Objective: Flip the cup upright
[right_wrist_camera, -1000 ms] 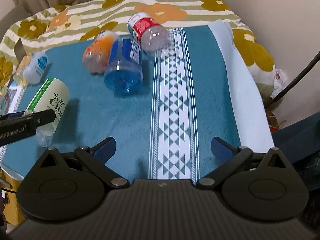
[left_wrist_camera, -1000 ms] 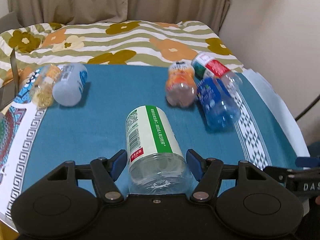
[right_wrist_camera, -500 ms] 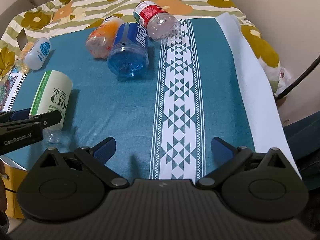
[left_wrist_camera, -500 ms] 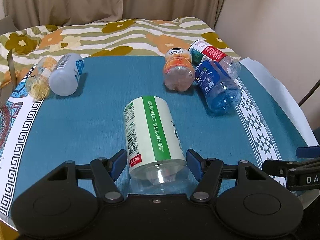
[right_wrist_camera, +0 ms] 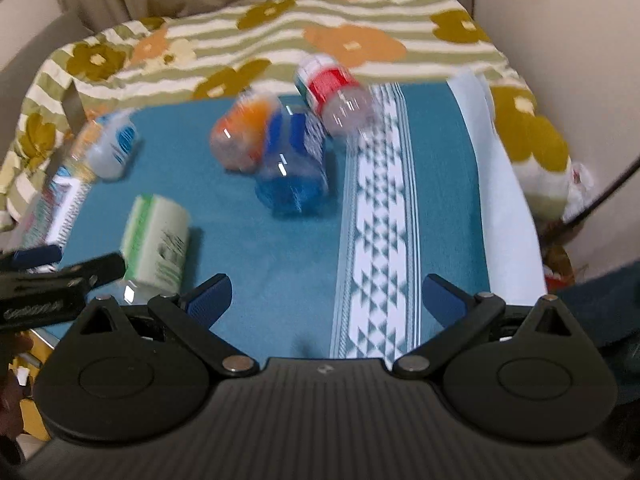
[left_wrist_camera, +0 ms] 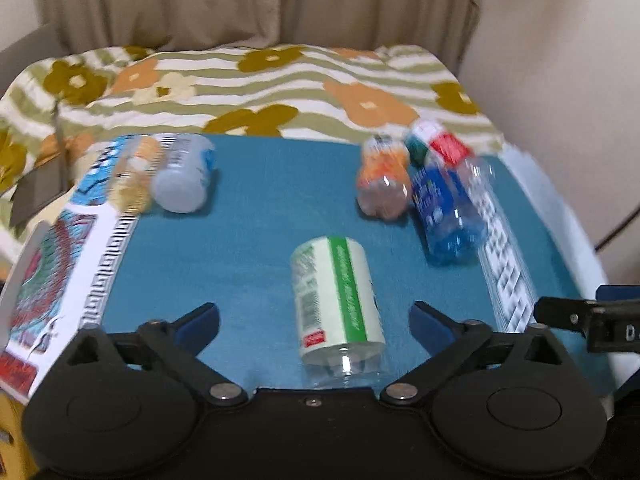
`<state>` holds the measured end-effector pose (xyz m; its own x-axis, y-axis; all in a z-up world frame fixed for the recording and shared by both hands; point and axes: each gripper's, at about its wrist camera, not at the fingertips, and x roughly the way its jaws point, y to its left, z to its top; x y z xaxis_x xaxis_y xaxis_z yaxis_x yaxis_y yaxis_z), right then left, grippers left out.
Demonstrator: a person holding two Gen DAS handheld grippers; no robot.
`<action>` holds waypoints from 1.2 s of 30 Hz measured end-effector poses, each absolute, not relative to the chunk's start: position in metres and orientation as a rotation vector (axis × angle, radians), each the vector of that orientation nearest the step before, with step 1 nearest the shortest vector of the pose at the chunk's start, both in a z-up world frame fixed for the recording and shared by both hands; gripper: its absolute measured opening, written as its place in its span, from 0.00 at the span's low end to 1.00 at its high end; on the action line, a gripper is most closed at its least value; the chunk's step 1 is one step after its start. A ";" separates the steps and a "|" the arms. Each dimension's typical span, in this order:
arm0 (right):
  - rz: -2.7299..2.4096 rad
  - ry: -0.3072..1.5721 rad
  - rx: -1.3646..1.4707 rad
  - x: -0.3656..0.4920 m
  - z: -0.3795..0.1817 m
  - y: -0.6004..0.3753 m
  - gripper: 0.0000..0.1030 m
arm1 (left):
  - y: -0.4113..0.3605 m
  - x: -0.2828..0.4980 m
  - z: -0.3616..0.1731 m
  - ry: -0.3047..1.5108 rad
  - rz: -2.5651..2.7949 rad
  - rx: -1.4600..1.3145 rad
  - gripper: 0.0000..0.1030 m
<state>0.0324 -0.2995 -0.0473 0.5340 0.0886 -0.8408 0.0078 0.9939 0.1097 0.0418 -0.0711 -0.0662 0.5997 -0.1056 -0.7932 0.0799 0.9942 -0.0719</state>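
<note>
A clear plastic cup with a white and green label [left_wrist_camera: 338, 300] lies on its side on the blue cloth, its clear base toward me. My left gripper [left_wrist_camera: 315, 320] is open, its blue fingertips wide on either side of the cup's base and not touching it. The cup also shows in the right wrist view [right_wrist_camera: 156, 240], at the left. My right gripper [right_wrist_camera: 326, 294] is open and empty over the patterned white stripe of the cloth.
Several other bottles lie on the cloth: an orange one [left_wrist_camera: 384, 184], a blue one [left_wrist_camera: 448, 212] and a red-labelled one [left_wrist_camera: 444, 148] at the back right, a pale one [left_wrist_camera: 184, 178] at the back left. A flowered blanket [left_wrist_camera: 260, 88] lies beyond. The table's edges are close on the left and right.
My left gripper has opened wide and drawn back from the cup, which still lies on its side. Both views are blurred by motion. The right gripper has shifted slightly.
</note>
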 end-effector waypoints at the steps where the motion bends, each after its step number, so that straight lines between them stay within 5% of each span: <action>1: 0.060 1.004 0.101 0.037 -0.041 -0.297 1.00 | -0.065 0.041 -0.060 0.923 -0.091 -0.037 1.00; 25: 0.232 1.360 0.189 0.164 -0.094 -0.170 1.00 | 0.060 0.036 -0.061 0.965 -0.035 0.041 1.00; 36: 0.225 1.451 0.248 0.177 -0.122 -0.157 0.75 | 0.087 0.038 -0.072 0.996 -0.023 -0.022 1.00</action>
<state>0.1765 -0.1572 -0.1222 0.1068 0.2998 -0.9480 -0.0017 0.9535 0.3013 0.0379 0.0871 -0.0718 0.5434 -0.0291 -0.8390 0.0091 0.9995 -0.0288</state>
